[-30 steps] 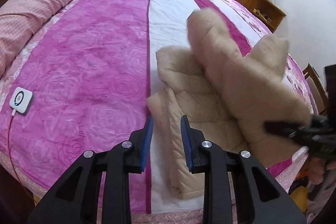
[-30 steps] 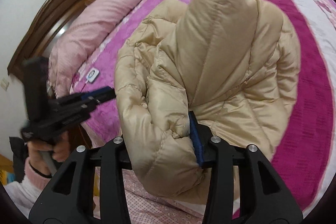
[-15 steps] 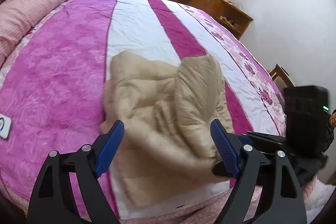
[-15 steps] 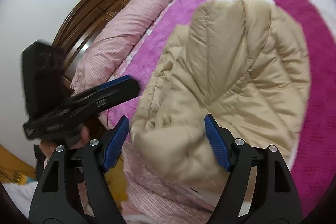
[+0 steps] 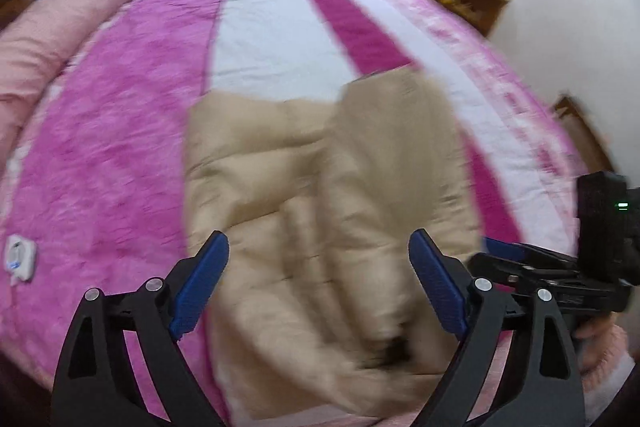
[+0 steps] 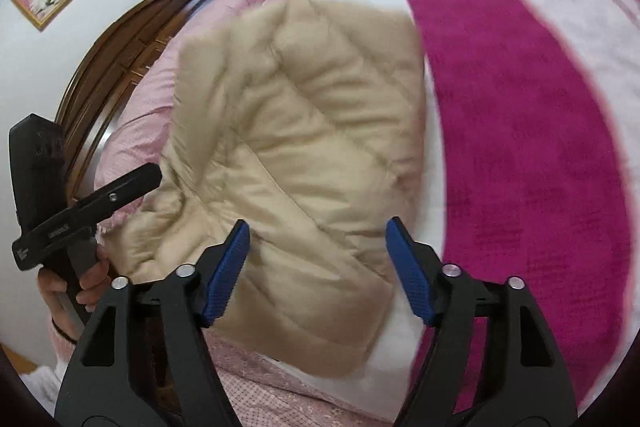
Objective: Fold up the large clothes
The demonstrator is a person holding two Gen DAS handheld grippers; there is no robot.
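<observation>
Two handheld grippers hang above a beige quilted jacket (image 5: 320, 211) that lies partly folded near the close edge of a bed, across the white stripe of a pink-and-magenta striped bedspread (image 5: 104, 155). My left gripper (image 5: 318, 287) has its blue-padded jaws spread wide and opening further, gripping nothing, the jacket beneath them. My right gripper (image 6: 318, 271) is also apart from the cloth, its jaws narrowing but empty. A small white controller (image 5: 18, 259) rests on the bedspread, well left of the jacket.

Motion blur smears the beige jacket (image 5: 320, 219) in both views; stitching unreadable. Its near hem, at 6 o'clock, hidden behind the left gripper (image 5: 318, 267) frame.
</observation>
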